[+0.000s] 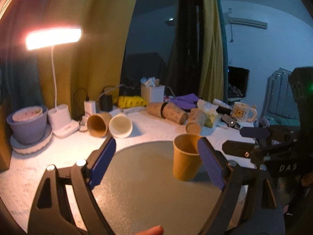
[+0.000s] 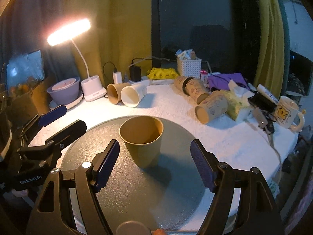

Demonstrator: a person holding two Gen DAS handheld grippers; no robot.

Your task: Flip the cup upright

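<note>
A tan paper cup [image 2: 142, 143] stands upright, mouth up, on a round grey mat [image 2: 137, 192]. In the left wrist view the cup [image 1: 185, 160] sits on the mat [image 1: 146, 186] just left of my right finger pad. My right gripper [image 2: 154, 162] is open, its blue pads on either side of the cup and a little in front of it, not touching. My left gripper [image 1: 158, 156] is open and empty; the cup is beside its right pad. Each gripper shows in the other's view, the left [image 2: 58, 121] and the right [image 1: 246, 139].
Tan and white cups [image 2: 125, 94] lie on their sides at the back, with more printed cups [image 2: 211, 105] to the right. A lit desk lamp [image 2: 68, 31], purple bowl [image 2: 64, 94], white basket [image 2: 188, 66], mug [image 2: 287, 111], chargers and clutter line the table's back and right.
</note>
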